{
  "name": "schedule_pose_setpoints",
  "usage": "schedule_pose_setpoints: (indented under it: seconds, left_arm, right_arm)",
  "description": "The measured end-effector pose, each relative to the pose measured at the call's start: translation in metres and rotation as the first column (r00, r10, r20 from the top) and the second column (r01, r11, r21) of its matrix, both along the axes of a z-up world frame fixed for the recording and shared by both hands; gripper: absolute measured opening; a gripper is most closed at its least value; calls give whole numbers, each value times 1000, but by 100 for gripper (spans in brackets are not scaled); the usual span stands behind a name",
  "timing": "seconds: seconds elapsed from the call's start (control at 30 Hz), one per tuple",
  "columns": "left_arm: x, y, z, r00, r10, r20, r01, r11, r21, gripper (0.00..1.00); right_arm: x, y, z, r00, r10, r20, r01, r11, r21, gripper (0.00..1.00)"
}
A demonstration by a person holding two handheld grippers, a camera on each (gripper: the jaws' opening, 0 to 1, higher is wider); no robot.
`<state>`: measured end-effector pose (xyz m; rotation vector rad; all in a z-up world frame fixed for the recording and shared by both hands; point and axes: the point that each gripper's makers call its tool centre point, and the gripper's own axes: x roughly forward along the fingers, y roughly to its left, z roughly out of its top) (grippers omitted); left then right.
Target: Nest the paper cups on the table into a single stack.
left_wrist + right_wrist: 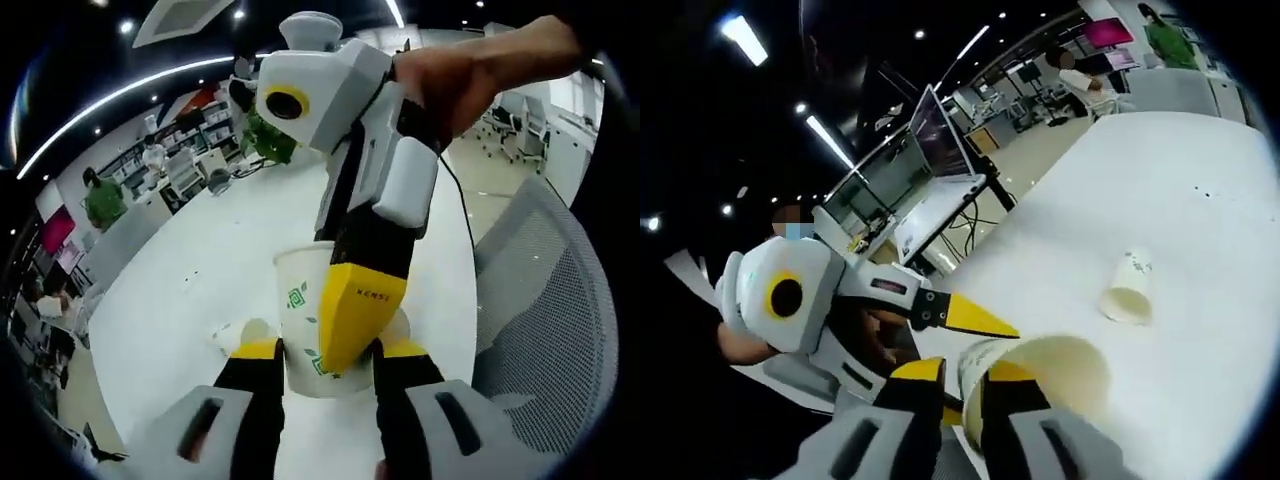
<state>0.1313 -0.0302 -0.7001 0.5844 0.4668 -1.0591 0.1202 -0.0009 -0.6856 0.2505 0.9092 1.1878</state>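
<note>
We are holding one paper cup [305, 320] with both tongs. Our left tongs [325, 352] and right tongs [962, 385] are pinching its rim. Another cup [1128, 288] is lying on the white counter [1200, 180].

- My left gripper [328, 352]: matt black plastic arms with smooth yellow tips.
- My right gripper [962, 388]: glossy white plastic shell, yellow-tipped.
- Cup [305, 300] I hold: matt white paper printed with green.
- Lying cup [1128, 288]: the same matt paper.
- Table [210, 260]: smooth white, faintly sheened.
- Chair [545, 300]: grey mesh cloth.
</note>
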Motion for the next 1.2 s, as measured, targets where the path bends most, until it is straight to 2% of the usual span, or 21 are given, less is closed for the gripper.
schedule_pose_setpoints:
  seconds: [0.1, 0.43, 0.57, 0.77, 0.9, 1.1, 1.2]
  left_arm:
    - [1, 0, 0, 1000, -6, 3, 6, 1000, 7, 33]
    - [-3, -3, -1, 1000, 4, -6, -4, 1000, -12, 34]
    - [-5, -3, -3, 1000, 15, -13, -16, 1000, -14, 40]
    - [-4, 5, -6, 998, 51, -23, -52, 998, -28, 47]
    - [0, 21, -13, 992, 116, -54, -119, 991, -54, 52]
    - [-3, 37, -16, 986, 151, -66, -155, 986, -53, 55]
    - [-4, 41, -18, 980, 175, -92, -182, 981, -72, 56]
  right_arm:
    - [-1, 0, 1, 1000, -3, 1, 3, 1000, -2, 1]
    - [1, -6, -6, 999, 4, 49, -1, 998, -58, 0]
    - [-2, -8, -10, 997, 17, 69, -11, 996, -91, 0]
    - [-2, -14, -12, 995, 28, 98, -15, 991, -131, 0]
    - [-6, -18, -11, 993, 43, 109, -26, 988, -152, 0]
    - [-9, -24, -17, 990, 72, 119, -49, 981, -189, 0]
    - [-10, -27, -21, 988, 90, 127, -61, 974, -217, 0]
